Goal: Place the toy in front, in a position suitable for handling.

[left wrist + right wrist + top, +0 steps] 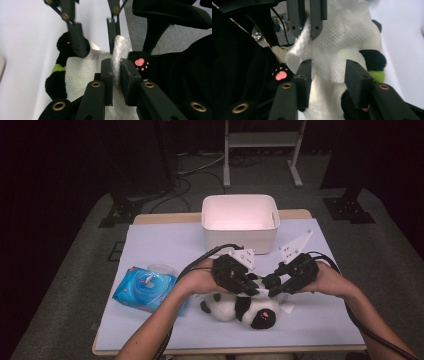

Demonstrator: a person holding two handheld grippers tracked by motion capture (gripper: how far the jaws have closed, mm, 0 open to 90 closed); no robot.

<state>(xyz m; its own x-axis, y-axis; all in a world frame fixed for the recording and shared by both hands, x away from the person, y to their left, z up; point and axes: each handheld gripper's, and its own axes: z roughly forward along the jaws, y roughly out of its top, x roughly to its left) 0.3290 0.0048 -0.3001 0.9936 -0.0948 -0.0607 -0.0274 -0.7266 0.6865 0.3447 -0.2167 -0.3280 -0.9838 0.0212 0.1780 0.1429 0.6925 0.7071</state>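
1. The white wipe [263,292] lies draped over the belly of the panda toy [240,309], low in the middle of the high view, on the near part of the table [150,240]. Both grippers meet right above it.

2. The left gripper [115,72] is pinched narrow on a raised fold of the wipe [117,50]: in the left gripper view the fold stands as a thin white ridge between the two pads, running up the middle of the frame.

3. The right gripper [327,73] stands partly wide. In the right gripper view the wipe [337,45] sags between its pads, but neither pad visibly presses on the sheet, so I judge it not yet gripped on that side.

4. The relation that matters: the sheet's free edge hangs directly ahead of the right gripper, between its jaws, with the left gripper's hold just beyond it at the top of that frame [308,20]. The right hand [330,280] needs only to close, not travel.

5. The panda's long axis runs from lower right to upper left in the high view, head at the lower right; the wipe lies across its middle.

6. The white bin [240,220] sits well apart at upper centre, the blue wipe pack [145,290] to the left.
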